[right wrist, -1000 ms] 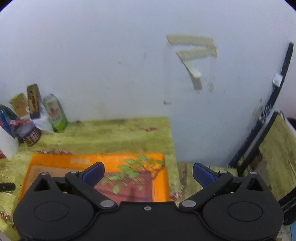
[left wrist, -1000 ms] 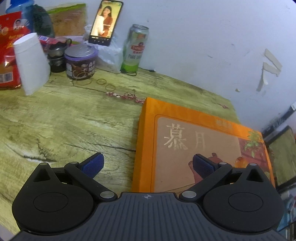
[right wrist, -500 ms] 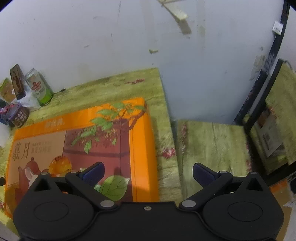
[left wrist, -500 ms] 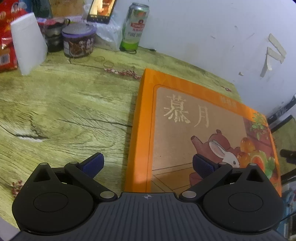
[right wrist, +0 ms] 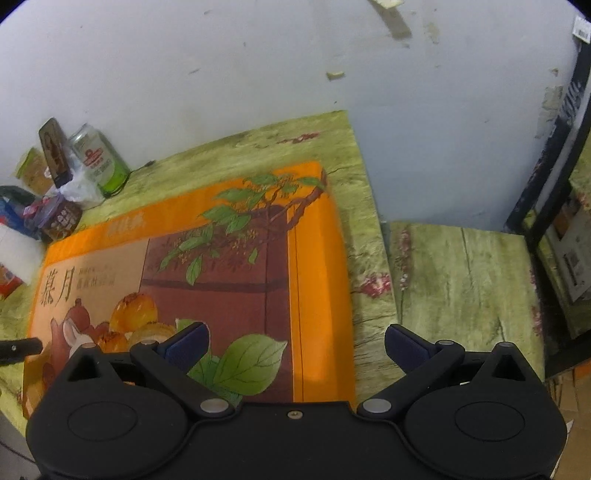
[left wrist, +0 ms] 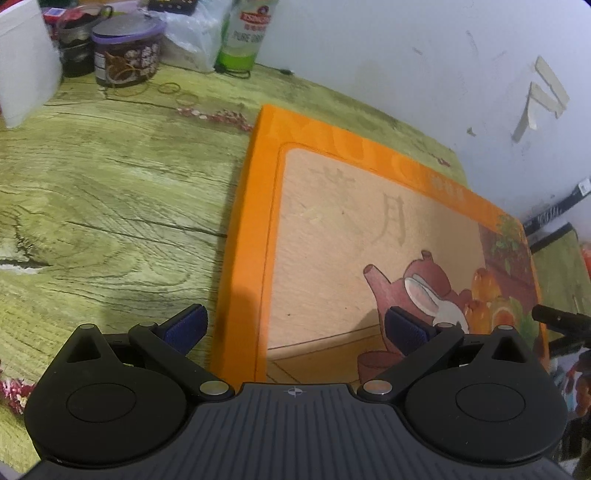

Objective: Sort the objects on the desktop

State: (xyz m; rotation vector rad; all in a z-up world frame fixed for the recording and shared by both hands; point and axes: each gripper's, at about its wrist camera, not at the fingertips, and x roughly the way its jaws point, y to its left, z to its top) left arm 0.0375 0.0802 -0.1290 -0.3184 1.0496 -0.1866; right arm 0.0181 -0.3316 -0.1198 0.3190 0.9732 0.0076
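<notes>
A large flat orange gift box (left wrist: 351,229) with a teapot and rabbit picture lies on the wood-patterned table (left wrist: 103,206). My left gripper (left wrist: 295,328) hangs open above the box's near left corner, one pad over the table and one over the lid. In the right wrist view the same orange gift box (right wrist: 221,258) shows its leafy right end. There my right gripper (right wrist: 295,343) stands open over the box's near right edge, with nothing between its fingers. Part of the other gripper (left wrist: 561,321) pokes in at the right edge of the left wrist view.
At the table's back left stand a green can (left wrist: 243,33), a purple-lidded jar (left wrist: 127,51), a white cup (left wrist: 22,62), a plastic bag (left wrist: 192,40) and loose rubber bands (left wrist: 170,88). The white wall (right wrist: 258,66) is close behind. A lower side table (right wrist: 461,280) sits right of the table edge.
Both grippers have tilted downward and moved closer to the orange box, so it fills more of each view. The jaws stay open throughout.
</notes>
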